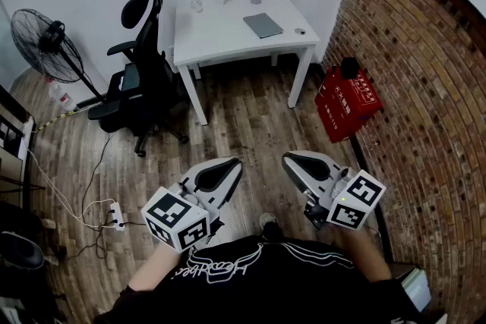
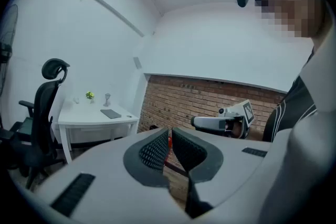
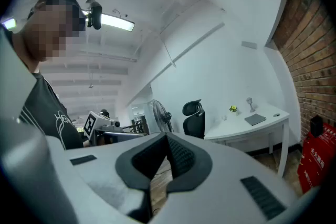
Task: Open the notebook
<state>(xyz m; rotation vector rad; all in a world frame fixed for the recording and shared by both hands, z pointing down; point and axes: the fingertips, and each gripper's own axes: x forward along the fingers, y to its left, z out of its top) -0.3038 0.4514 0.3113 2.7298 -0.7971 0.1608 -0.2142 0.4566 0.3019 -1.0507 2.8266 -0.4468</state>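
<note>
- We see the notebook [image 1: 263,24]: thin, grey, closed, lying flat on the white table [image 1: 220,38] by the far wall.
- Left gripper [image 1: 230,165] & right gripper [image 1: 292,160]: jaws pressed together, nothing betw. them, well apart from the notebook.
- Only head view shows the power strip [image 1: 114,218]; only right gripper view shows the ceiling light [image 3: 116,21].

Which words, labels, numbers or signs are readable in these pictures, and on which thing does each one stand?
No text can be read with certainty.
Red box: white characters, too blurred to read.
Black shirt: white script print, not legible.
Cubes on the left gripper and the right gripper: black-and-white square markers, no letters.
Notebook: no text visible.
</note>
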